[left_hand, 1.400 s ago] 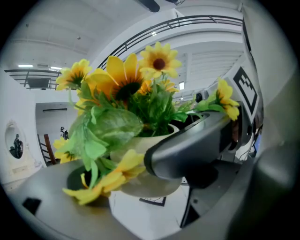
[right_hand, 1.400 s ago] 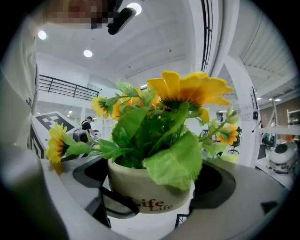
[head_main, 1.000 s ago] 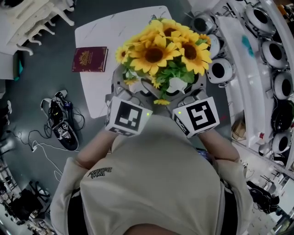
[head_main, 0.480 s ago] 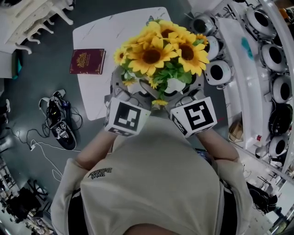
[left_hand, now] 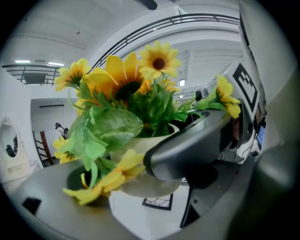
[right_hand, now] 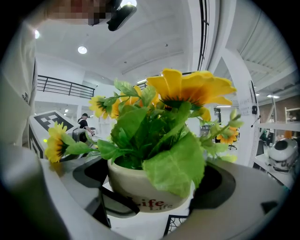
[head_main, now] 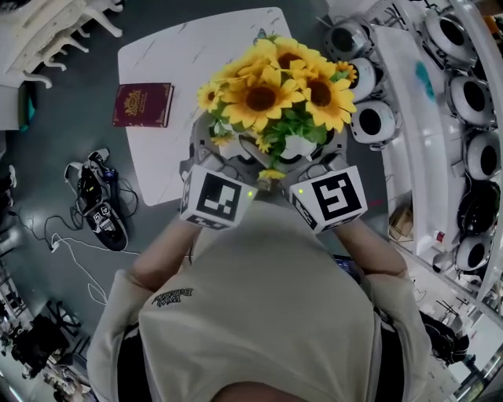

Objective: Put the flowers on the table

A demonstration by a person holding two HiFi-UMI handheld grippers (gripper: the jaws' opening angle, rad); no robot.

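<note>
A bunch of yellow sunflowers [head_main: 275,85] stands in a white pot [head_main: 301,146] that I carry between both grippers, in front of my chest. In the head view it hangs over the near right edge of the white table [head_main: 177,63]. My left gripper [head_main: 218,159] and right gripper [head_main: 324,161] press the pot from either side, their marker cubes nearest me. In the left gripper view the pot [left_hand: 154,185] sits between the grey jaws of the left gripper [left_hand: 140,176]. The right gripper [right_hand: 154,190] holds the pot [right_hand: 140,192], which bears red lettering.
A dark red book [head_main: 142,104] lies on the table's left part. Shoes and cables [head_main: 98,208] lie on the dark floor at left. White machines with round dark openings [head_main: 440,94] line the right side. White chairs [head_main: 47,23] stand at the top left.
The table and book have slid slightly left in the head view. Both grippers still hold the pot the same way.
</note>
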